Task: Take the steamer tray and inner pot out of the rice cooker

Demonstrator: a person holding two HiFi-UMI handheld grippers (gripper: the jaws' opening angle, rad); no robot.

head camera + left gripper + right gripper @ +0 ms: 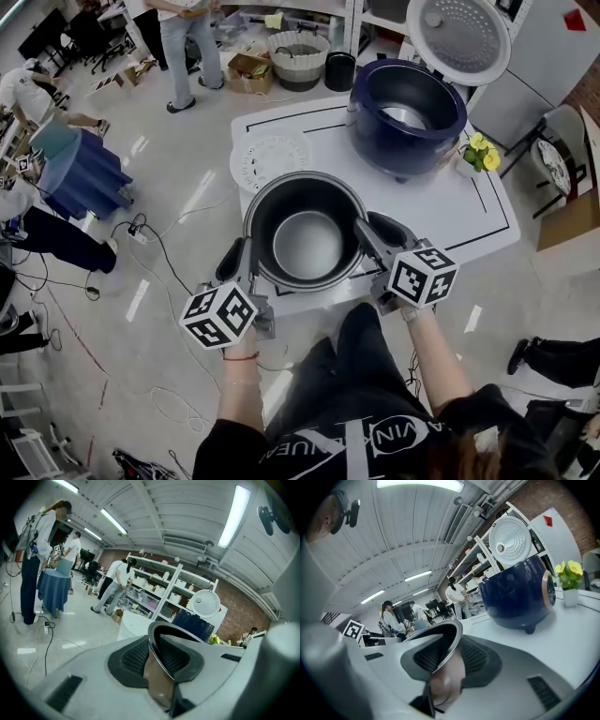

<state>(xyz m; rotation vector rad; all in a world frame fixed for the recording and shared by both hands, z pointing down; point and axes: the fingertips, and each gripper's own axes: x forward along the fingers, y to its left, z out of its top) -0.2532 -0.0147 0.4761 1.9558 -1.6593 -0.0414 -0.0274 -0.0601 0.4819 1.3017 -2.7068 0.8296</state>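
The dark inner pot (307, 244) sits low over the white table's (469, 220) near edge, and both grippers meet its rim from opposite sides. My left gripper (246, 258) is shut on the left side of the rim (161, 667). My right gripper (367, 230) is open, with the right side of the rim (445, 677) between its pads. The white perforated steamer tray (270, 159) lies flat on the table's left part. Behind stands the navy rice cooker (405, 112), lid (459, 37) up; it also shows in both gripper views (193, 623) (515, 592).
A small pot of yellow flowers (478, 155) stands right of the cooker. Cables trail over the floor at left (150, 239). A blue-draped table (80, 173), several people, boxes and a basket (298, 58) are further off. Shelving stands behind the table (154, 592).
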